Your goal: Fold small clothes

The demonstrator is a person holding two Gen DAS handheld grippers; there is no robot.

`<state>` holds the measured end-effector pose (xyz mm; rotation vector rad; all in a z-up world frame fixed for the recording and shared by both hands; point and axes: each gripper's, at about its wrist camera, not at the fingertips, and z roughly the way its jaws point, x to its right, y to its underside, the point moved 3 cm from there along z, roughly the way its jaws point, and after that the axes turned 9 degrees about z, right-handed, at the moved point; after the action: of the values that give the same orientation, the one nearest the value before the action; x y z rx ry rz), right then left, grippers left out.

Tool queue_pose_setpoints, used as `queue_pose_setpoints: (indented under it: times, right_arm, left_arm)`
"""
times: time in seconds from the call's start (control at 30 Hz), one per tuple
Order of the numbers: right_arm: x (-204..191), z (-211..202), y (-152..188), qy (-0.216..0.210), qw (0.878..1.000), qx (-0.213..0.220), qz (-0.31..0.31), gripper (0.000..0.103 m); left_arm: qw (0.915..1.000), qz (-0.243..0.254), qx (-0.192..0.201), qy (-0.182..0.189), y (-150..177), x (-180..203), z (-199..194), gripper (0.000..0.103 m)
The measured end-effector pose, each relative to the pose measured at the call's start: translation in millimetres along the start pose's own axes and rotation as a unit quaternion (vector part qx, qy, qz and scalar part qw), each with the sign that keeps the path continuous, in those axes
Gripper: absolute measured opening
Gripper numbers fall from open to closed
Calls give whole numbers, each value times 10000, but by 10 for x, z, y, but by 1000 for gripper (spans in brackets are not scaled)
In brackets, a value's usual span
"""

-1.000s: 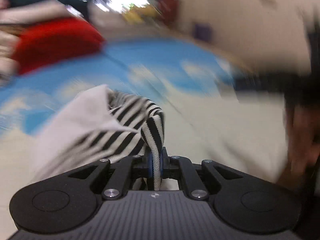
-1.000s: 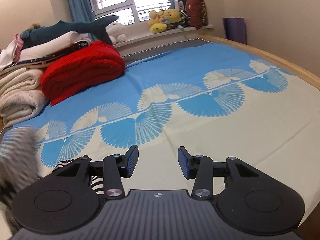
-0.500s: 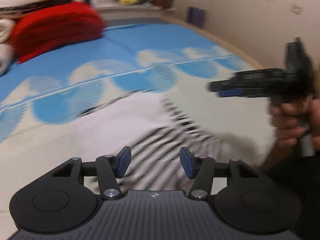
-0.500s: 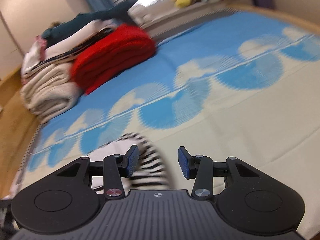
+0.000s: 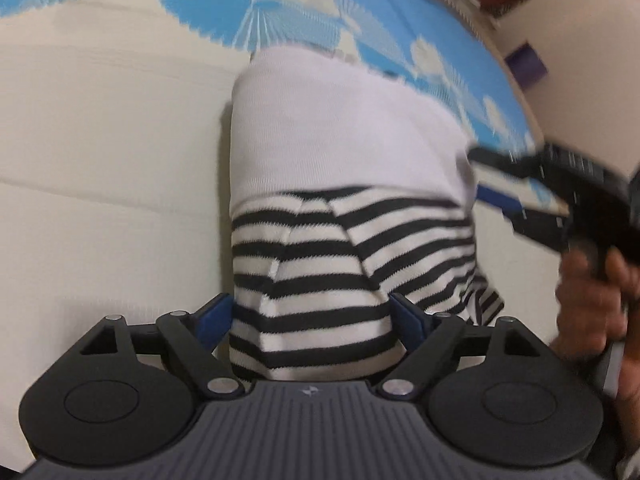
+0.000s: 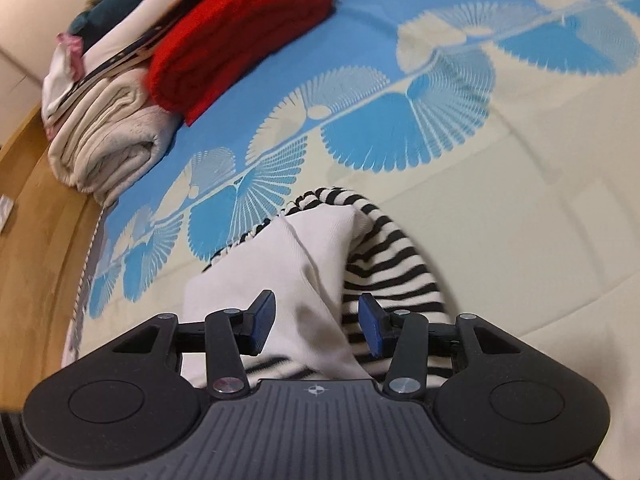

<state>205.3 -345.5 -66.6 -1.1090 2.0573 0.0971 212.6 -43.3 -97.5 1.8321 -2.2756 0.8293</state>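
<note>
Striped black-and-white knit garment [image 5: 344, 264] lying on the bedsheet [image 5: 100, 160], partly folded: plain white inner face turned over the far half, striped part nearest the left camera, one striped edge spilling out at the right side. Seen from the right wrist view as a narrow bundle [image 6: 320, 264] with the white panel on the left and a striped roll along the right, not squared. Left gripper [image 5: 310, 320] low over the near striped end, blue pads wide apart on either side of the cloth, gripping nothing. Right gripper [image 6: 316, 322] likewise spread, pads straddling the seam between white and stripes, no cloth pinched; also visible from the left view at the garment's right edge [image 5: 532, 200], blurred, held in the person's hand [image 5: 592, 296]. Judged mid-fold — next crease or a smoothing pass pending. Risks: loose knit likely to spring back or slide on the smooth sheet if pinched through one layer only; uneven pull between the two sides would skew the bundle; the stray striped edge could be trapped inside the fold and leave a lump. Further out, red folded blanket [image 6: 240, 36] and stacked pale linens [image 6: 104, 140] well apart from the work — no interference expected.
</note>
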Motion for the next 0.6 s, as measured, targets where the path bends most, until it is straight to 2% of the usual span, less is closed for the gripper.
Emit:
queue_pose_setpoints:
  times: [0.1,0.13,0.17,0.2,0.3,0.33,0.37,0.43,0.5,0.53,0.6]
  right_arm:
    - [-35,207,-13,-24,9997,-167,180,48]
    - [-55,252,-12,-53,9996,-198,197,43]
    - [-78,260,-14,-130,9996,-175,201,33]
    - [-97,240,-23,-253,9993,-144,227,9]
    - [-111,-15,-49,-1002,9937,200,457,5]
    - [-110,-108,-55,-1123,9923,329,418,5]
    - [-93,-147,-63,-994,9937,415,318,5]
    - [72,-26,-83,-92,9989,333,310,4]
    - [254,153,-97,670,9965,105,487,4]
    - [269,217,-95,831,9955,55,448,4]
    - [152,264,-68,881,9961,77,-13,5]
  left_arm:
    - [9988,449,-130,-172,-39,-13,111,87]
    - [9974,664,-153,-227,-56,-4,114,87]
    - [9960,832,-154,-274,-58,-5,110,87]
    - [9944,991,-144,-331,-75,-3,89,87]
    - [9907,1296,-96,-393,-122,14,39,87]
    - [9904,1332,-87,-366,-134,26,52,87]
    - [9899,1376,-91,-342,-139,38,44,87]
    - [9879,1521,-79,-289,-122,98,115,87]
    - [9852,1698,-52,-221,-99,179,116,86]
    - [9838,1775,-38,-249,-102,199,122,86]
    - [9845,1740,-20,-228,-111,182,81,86]
